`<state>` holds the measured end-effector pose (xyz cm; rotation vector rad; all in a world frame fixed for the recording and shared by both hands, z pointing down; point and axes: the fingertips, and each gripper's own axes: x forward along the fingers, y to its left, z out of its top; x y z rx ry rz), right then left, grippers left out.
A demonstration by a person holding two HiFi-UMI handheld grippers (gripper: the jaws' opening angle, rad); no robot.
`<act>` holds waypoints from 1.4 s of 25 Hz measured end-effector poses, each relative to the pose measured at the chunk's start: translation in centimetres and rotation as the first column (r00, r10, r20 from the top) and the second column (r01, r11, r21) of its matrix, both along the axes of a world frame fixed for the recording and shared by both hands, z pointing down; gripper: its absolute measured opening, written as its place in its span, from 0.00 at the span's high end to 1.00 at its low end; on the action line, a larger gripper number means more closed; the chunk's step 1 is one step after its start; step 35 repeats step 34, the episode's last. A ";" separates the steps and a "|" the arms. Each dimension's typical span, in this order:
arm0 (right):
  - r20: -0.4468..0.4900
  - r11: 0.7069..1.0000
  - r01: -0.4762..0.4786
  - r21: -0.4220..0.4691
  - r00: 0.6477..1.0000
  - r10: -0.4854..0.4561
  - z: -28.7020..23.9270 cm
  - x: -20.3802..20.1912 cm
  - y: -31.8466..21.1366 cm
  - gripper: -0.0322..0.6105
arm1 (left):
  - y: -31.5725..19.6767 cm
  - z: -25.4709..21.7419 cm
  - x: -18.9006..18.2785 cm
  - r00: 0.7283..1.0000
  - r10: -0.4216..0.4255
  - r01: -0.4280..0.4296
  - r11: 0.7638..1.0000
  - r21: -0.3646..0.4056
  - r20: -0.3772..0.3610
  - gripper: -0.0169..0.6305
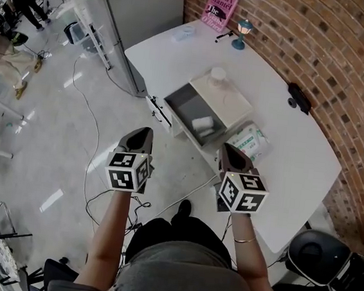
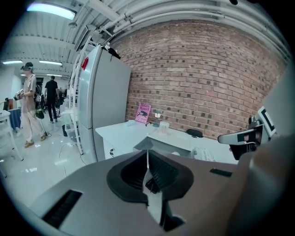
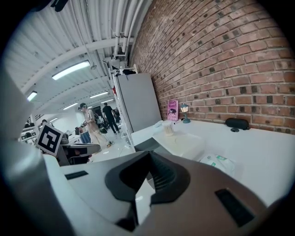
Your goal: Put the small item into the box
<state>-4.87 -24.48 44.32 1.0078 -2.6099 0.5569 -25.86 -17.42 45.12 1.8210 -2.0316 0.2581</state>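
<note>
left gripper: held over the floor, off the near left edge of the table, apart from everything. jaws clenched tip to tip, nothing between them, as the left gripper view shows.

box: white, at the table's near left edge, just ahead of the two grippers and between them. left part open, grey inside. right part covered by a flat white top.

small item: lies inside the open grey part, toward its near right corner. pale white, low, blocky, soft at the corners. too small to make out more.

cup: pale, upright on the far end of the box's white top.

right gripper: at the table's near edge, just beside the box's near corner, not touching it. jaws pressed together and empty in the right gripper view.

packet: white with green print, flat on the table just right of the box. cannot tell whether they touch.

far left corner of the table: pink book propped against the brick wall, small lamp just right of it.

black case: at the far edge by the wall, well right of the box.
</note>
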 end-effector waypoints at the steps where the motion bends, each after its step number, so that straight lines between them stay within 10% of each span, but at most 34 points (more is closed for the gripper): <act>1: 0.003 1.000 0.004 0.003 1.000 -0.004 -0.1 -0.1 0.1 0.94 | 0.2 0.0 0.0 1.000 -0.005 0.005 1.000 0.003 -0.003 0.93; 35: -0.014 0.997 0.057 0.049 0.998 -0.056 -0.8 -1.2 2.3 0.95 | 4.4 0.0 -0.3 0.996 -0.071 0.073 0.997 0.028 -0.060 0.93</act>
